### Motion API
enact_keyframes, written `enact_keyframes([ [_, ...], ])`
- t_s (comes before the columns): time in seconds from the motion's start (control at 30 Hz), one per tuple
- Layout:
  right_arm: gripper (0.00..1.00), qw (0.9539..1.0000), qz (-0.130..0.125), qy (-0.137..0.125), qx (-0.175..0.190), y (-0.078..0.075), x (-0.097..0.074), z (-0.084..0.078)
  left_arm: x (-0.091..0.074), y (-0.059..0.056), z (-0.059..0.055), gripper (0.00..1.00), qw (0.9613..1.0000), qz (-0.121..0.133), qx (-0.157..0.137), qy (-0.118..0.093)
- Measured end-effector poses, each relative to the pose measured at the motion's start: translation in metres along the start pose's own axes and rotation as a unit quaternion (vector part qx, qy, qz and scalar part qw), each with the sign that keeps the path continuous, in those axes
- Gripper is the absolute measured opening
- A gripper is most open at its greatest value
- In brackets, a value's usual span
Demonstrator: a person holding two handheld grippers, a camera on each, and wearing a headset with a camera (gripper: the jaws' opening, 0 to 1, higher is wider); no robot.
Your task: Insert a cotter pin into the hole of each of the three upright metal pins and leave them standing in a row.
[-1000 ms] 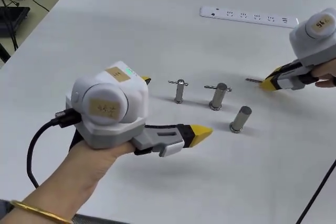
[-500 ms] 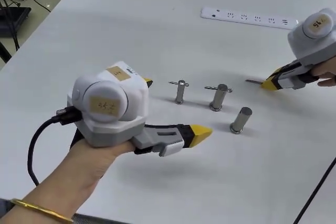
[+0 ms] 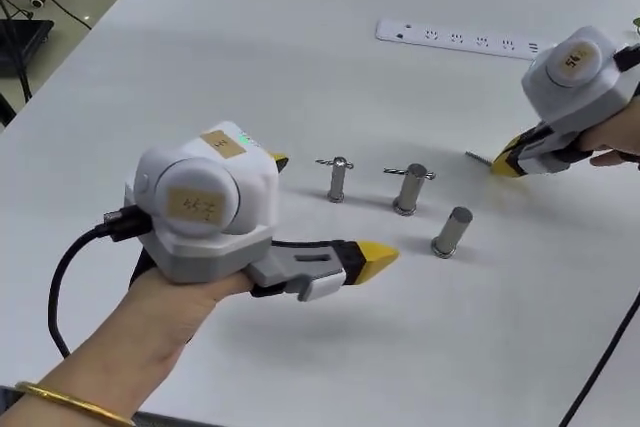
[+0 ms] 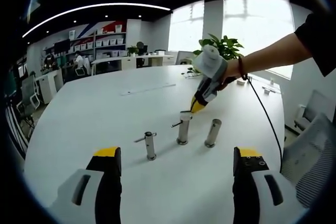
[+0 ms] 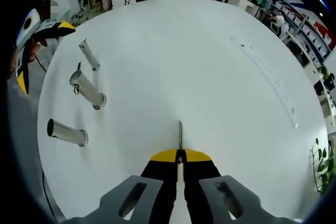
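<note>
- My right tongs (image 5: 180,157) are closed on a cotter pin (image 5: 180,134); its long axis runs straight out ahead of the tips, low over the desk (image 3: 250,57).
- The bare pin (image 3: 452,231) is the one left to fill; in the right gripper view it lies off to the left of the tongs, so I judge the cotter pin must swing round and come in sideways at its head; which way its hole faces I cannot tell.
- My left tongs (image 4: 177,155) are spread wide and hold nothing; in the head view one tip is near the bare pin on the side away from the right tongs, free to steady it.
- The middle pin (image 3: 408,187) and the end pin (image 3: 336,179) each carry a cotter pin already; the middle one stands just beside the bare pin, and its crosswise pin pokes towards my right tongs; that is what I could snag.
- The power strip (image 3: 470,37) lies well apart.
</note>
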State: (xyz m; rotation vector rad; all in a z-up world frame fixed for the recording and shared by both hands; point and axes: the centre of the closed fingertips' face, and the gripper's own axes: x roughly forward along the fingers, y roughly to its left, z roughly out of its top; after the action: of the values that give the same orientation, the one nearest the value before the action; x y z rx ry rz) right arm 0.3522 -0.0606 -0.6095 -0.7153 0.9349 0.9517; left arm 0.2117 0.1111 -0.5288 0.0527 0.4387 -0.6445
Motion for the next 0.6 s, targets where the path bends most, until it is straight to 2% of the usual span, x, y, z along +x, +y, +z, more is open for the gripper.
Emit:
enact_keyframes([
  [0.17,0.0,0.9999,-0.009,-0.012,-0.006,0.0,-0.001,0.001,0.0,-0.001,-0.002,0.87,1.0,-0.002,0.002,0.003],
  [0.4,0.0,0.9995,-0.012,-0.023,-0.018,0.006,-0.01,0.003,0.001,-0.006,-0.005,0.85,0.9999,-0.01,0.003,0.009],
  [0.47,0.0,0.999,-0.015,-0.034,-0.024,0.009,-0.016,0.006,0.001,-0.007,-0.005,0.84,0.9999,-0.013,0.003,0.009],
  [0.5,0.0,0.9981,-0.012,-0.053,-0.03,0.005,-0.016,0.011,0.001,-0.008,-0.005,0.84,0.9999,-0.014,0.001,0.009],
  [0.6,0.0,0.9972,-0.017,-0.058,-0.043,0.006,-0.022,0.012,0.0,-0.009,-0.006,0.82,0.9998,-0.019,0.0,0.009],
])
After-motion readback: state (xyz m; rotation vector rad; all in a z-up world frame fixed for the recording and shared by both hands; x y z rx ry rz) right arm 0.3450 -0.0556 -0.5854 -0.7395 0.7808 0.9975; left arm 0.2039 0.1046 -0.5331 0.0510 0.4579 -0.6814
